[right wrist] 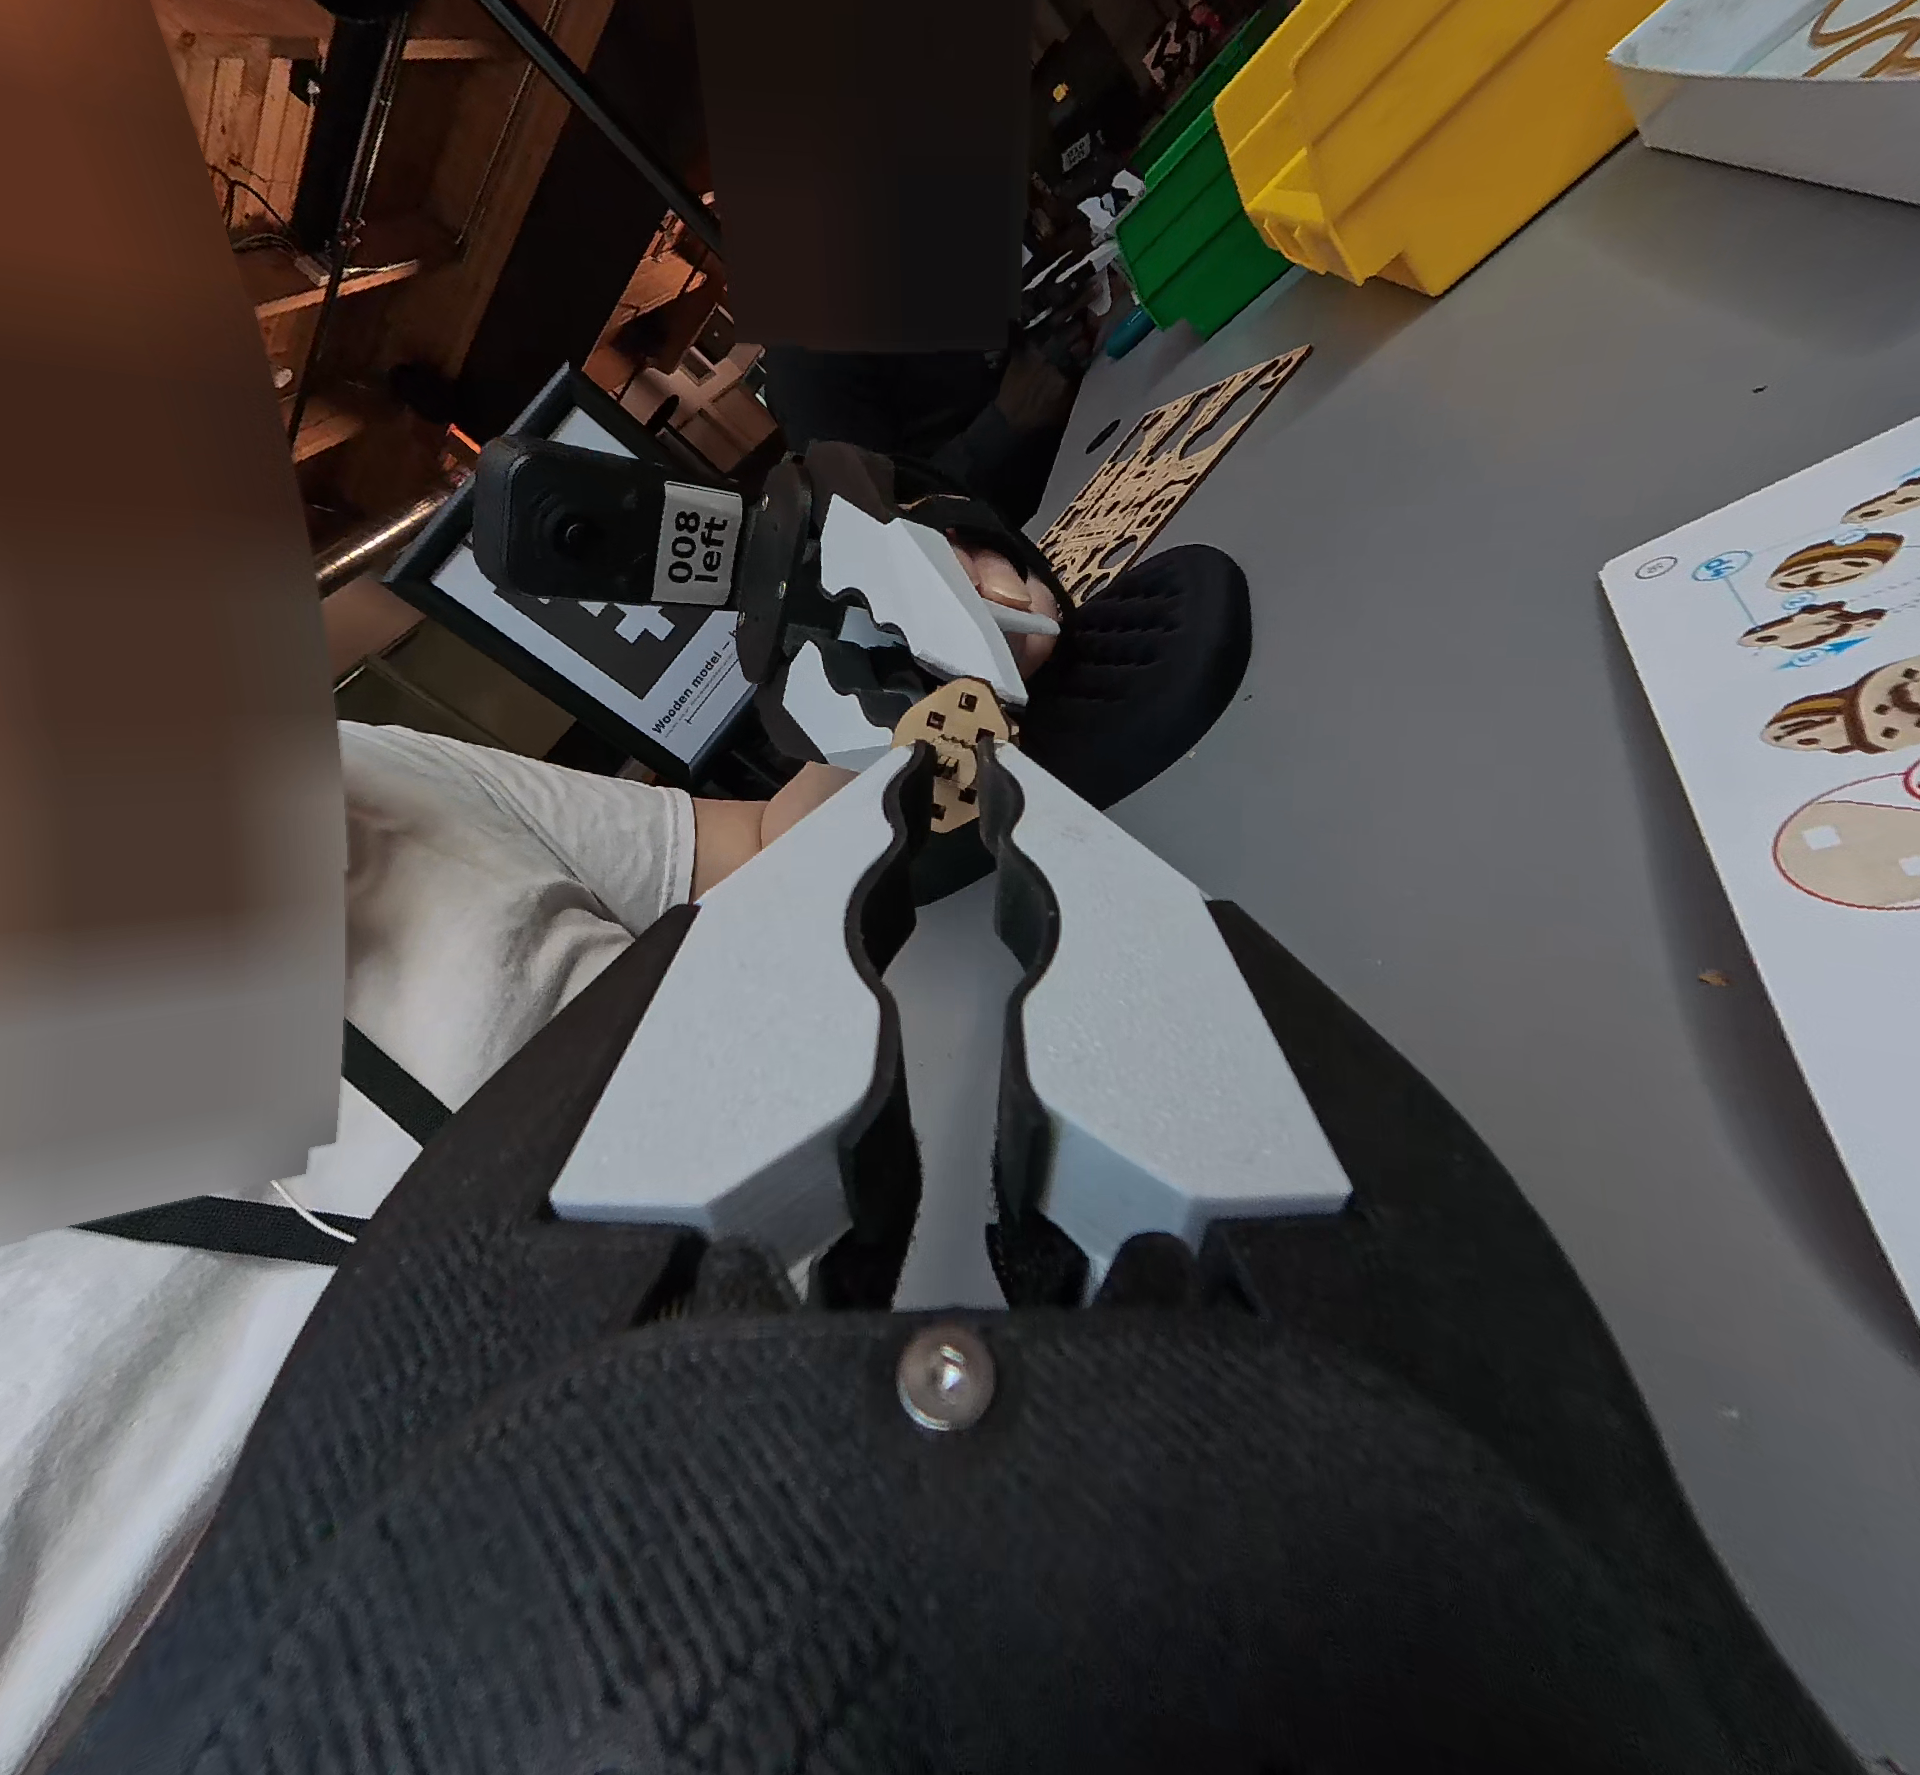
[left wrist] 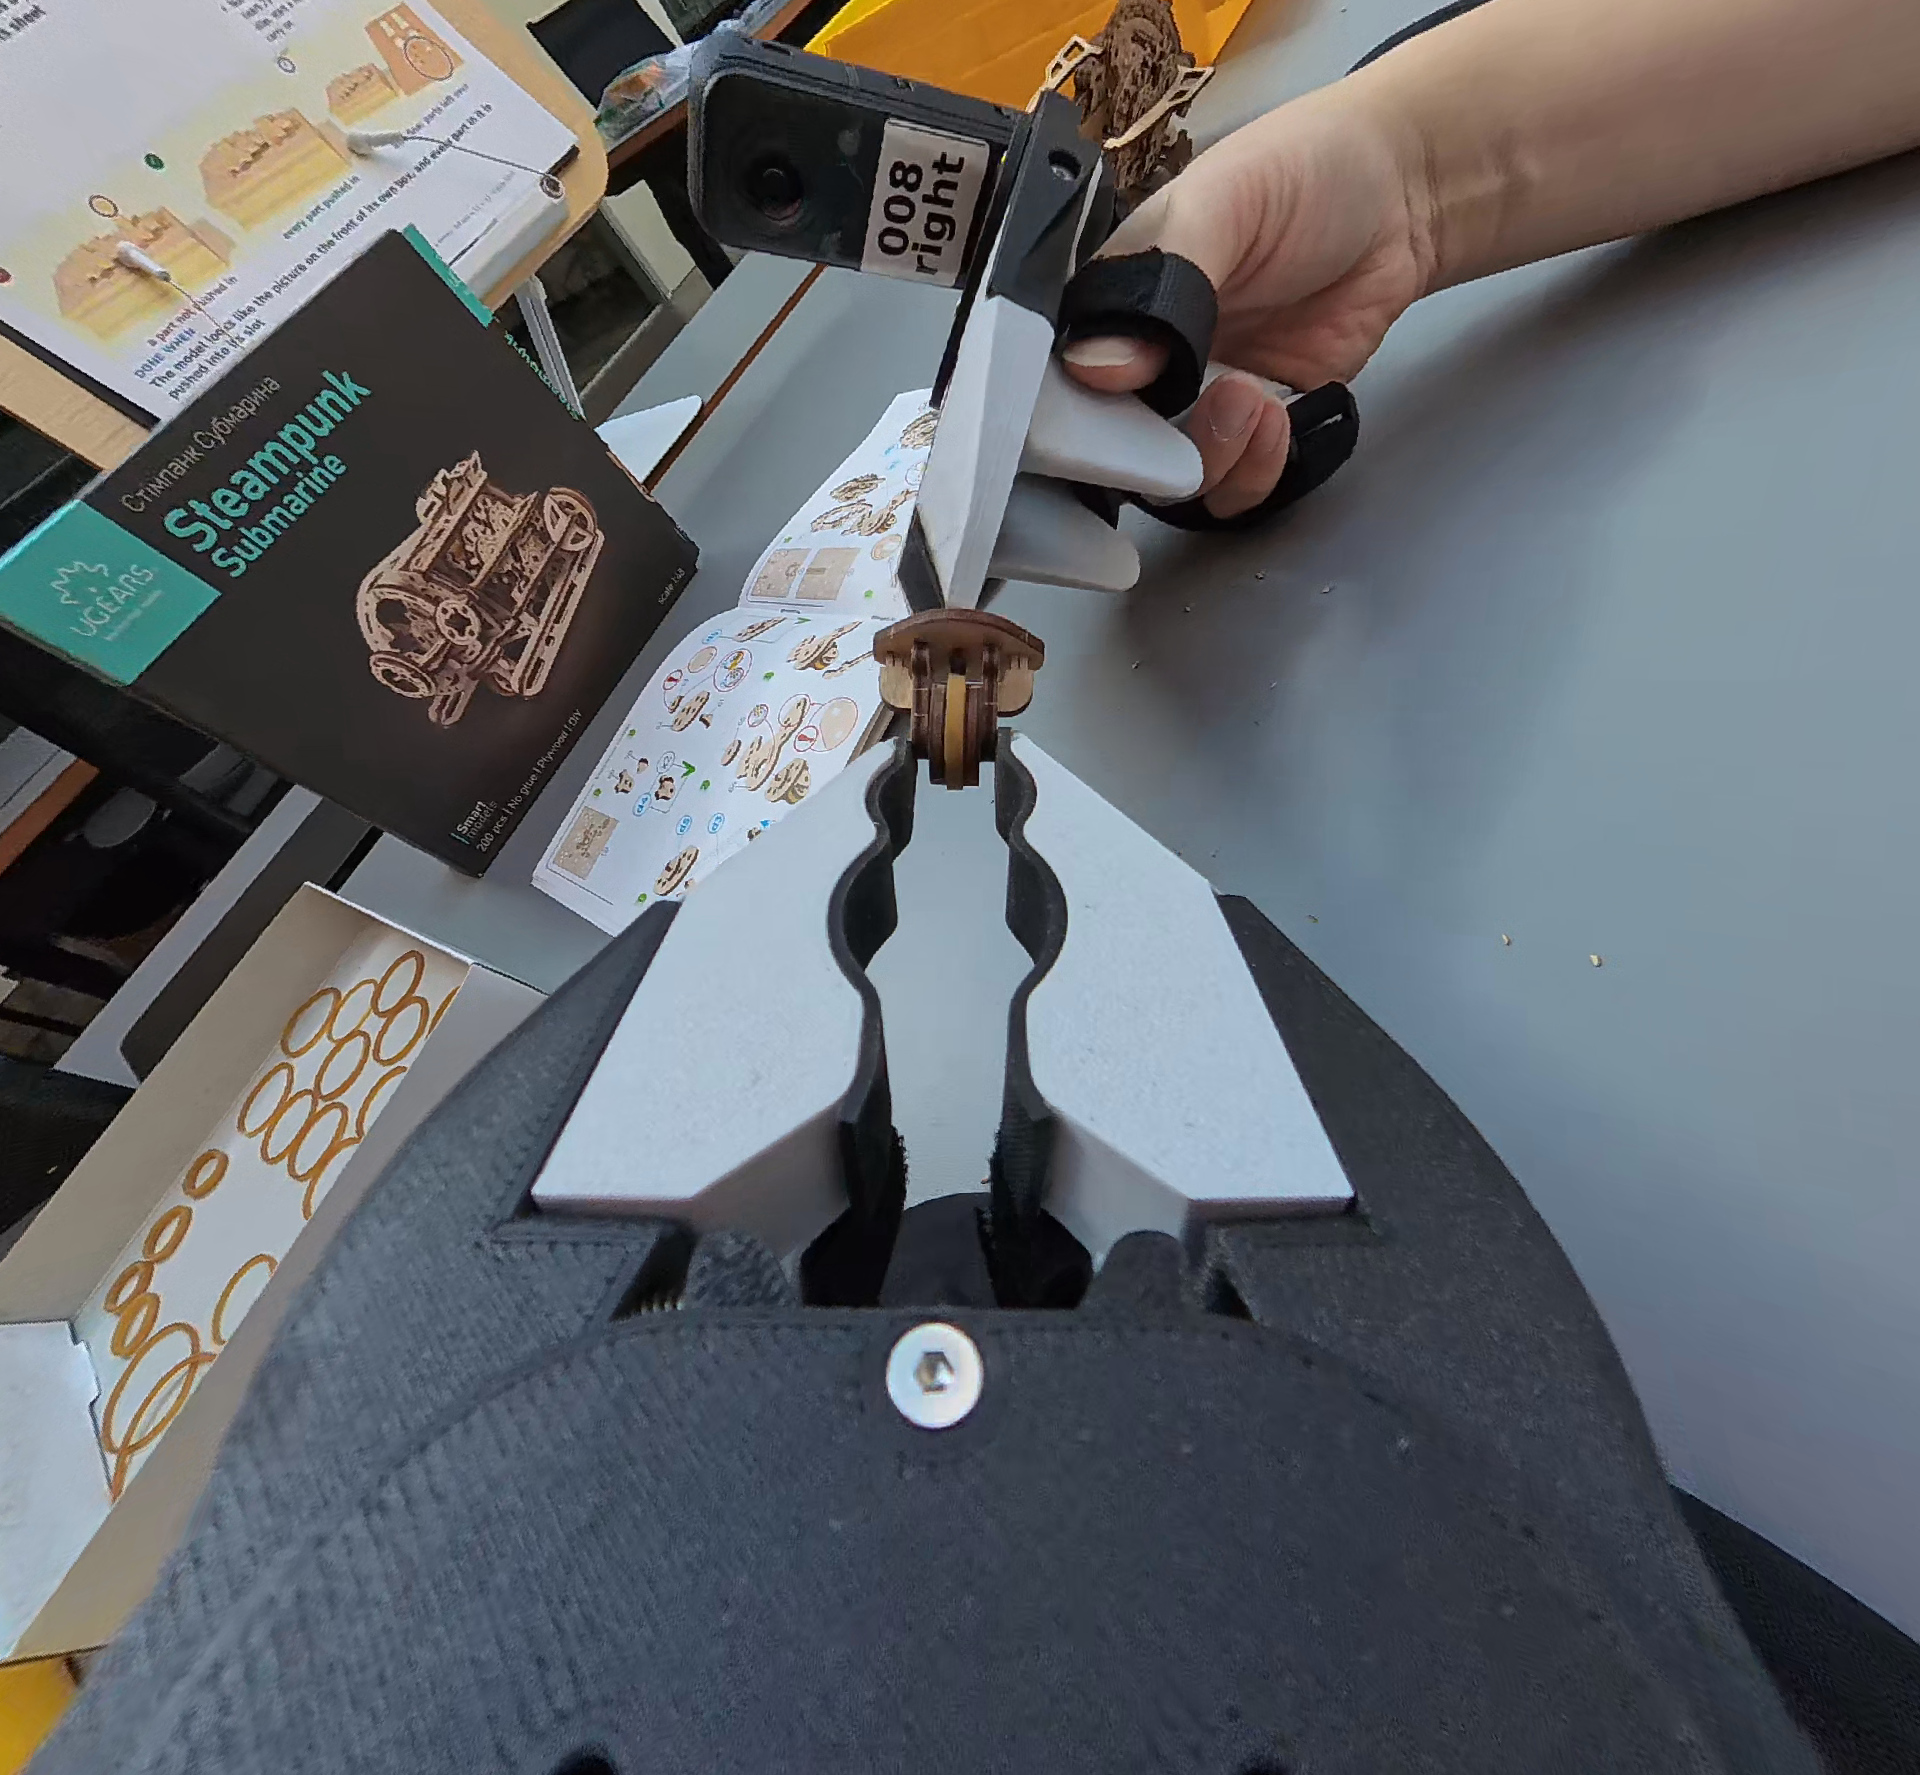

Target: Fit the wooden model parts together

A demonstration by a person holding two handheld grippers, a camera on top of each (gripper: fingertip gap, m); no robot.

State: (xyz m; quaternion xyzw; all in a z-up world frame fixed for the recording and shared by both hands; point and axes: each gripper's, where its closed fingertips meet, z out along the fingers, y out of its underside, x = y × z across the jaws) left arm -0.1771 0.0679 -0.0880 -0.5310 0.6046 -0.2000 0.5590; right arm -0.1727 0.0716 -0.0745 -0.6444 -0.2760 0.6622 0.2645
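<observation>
Left wrist view shows the left hand-held gripper (left wrist: 954, 757) clamped on a small wooden assembly (left wrist: 956, 686), a stack of thin laser-cut plywood discs under a curved cap plate, held above the grey bench (left wrist: 1558, 790). From the far side, the right hand-held gripper (left wrist: 940, 582) meets the same piece at its top; in the right wrist view its tips (right wrist: 951, 780) are closed on a slotted wooden plate (right wrist: 951, 738), though whether that plate is already seated I cannot tell. To do this well, I judge the tabs should line up squarely with the slots, then be pressed straight along the joint without twisting, since thin plywood snaps easily. Edges look dark and scorched, faces pale and smooth. An instruction sheet (left wrist: 727, 738) lies beside the work.
</observation>
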